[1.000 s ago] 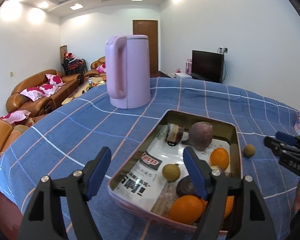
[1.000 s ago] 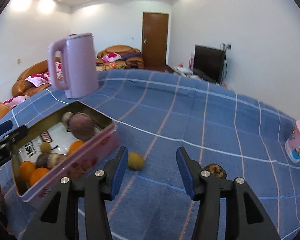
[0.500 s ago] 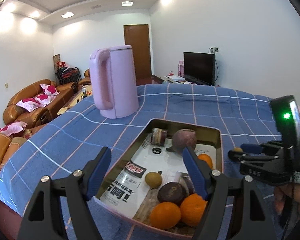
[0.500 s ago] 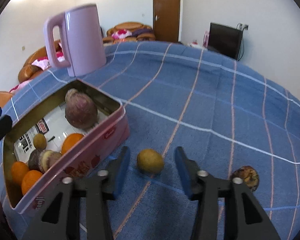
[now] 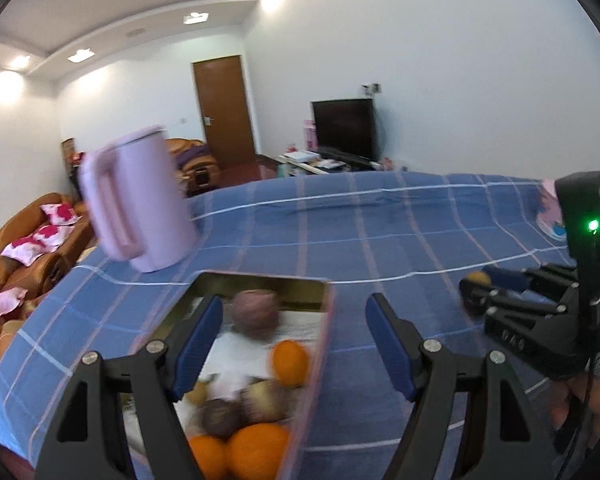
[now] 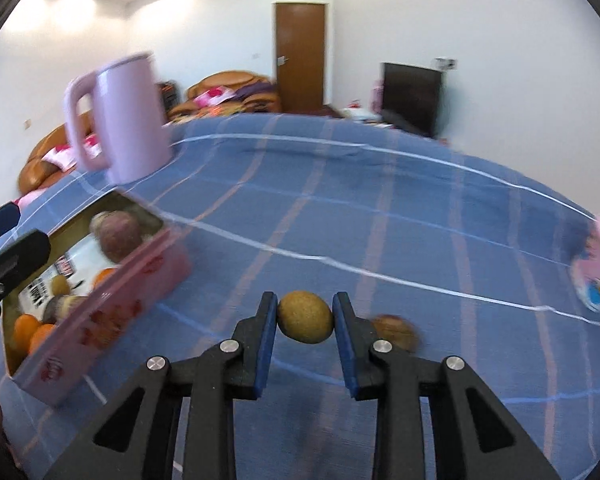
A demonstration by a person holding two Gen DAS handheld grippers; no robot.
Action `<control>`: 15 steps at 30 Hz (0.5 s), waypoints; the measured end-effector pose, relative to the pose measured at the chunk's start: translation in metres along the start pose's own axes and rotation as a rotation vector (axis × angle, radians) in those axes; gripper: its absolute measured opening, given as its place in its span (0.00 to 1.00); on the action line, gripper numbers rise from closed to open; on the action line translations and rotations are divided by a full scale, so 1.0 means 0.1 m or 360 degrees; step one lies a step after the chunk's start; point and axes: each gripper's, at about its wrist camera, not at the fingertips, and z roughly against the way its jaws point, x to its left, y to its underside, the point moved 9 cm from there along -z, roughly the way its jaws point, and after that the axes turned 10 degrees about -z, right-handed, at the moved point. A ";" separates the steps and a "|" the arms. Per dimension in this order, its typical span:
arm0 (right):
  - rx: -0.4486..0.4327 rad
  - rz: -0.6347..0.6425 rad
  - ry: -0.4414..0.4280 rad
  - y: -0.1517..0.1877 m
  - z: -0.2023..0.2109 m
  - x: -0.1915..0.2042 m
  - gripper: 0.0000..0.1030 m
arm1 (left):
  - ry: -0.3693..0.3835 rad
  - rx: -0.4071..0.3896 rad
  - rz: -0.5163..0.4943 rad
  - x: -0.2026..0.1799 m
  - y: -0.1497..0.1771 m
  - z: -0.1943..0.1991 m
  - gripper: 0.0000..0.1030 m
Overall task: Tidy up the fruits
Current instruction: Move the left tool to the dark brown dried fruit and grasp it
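Note:
My right gripper (image 6: 305, 309) is closing its jaws on a small yellow-brown fruit (image 6: 305, 317), and both blue pads press its sides just above the blue checked cloth. The left wrist view shows that gripper (image 5: 476, 286) at the right with the fruit (image 5: 478, 279) at its tips. A pink tin (image 6: 100, 320) to the left holds oranges (image 5: 256, 452), a round purple fruit (image 5: 256, 314) and other small fruit. My left gripper (image 5: 295, 308) is open and holds nothing, over the tin's right wall (image 5: 324, 344).
A wrinkled brown fruit (image 6: 394, 330) lies on the cloth just right of my right gripper. A tall pink kettle (image 5: 140, 208) stands behind the tin. A pink cup (image 6: 598, 272) sits at the table's far right. Sofas, a door and a TV lie beyond.
My right gripper moved in on the yellow-brown fruit and shut on it. My left gripper swung right, from over the tin's middle to its right wall, still open.

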 end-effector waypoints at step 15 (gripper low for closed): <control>-0.0045 -0.0354 0.0219 -0.08 0.15 -1.30 0.29 | 0.0329 0.0219 -0.0169 -1.40 -0.24 -0.62 0.74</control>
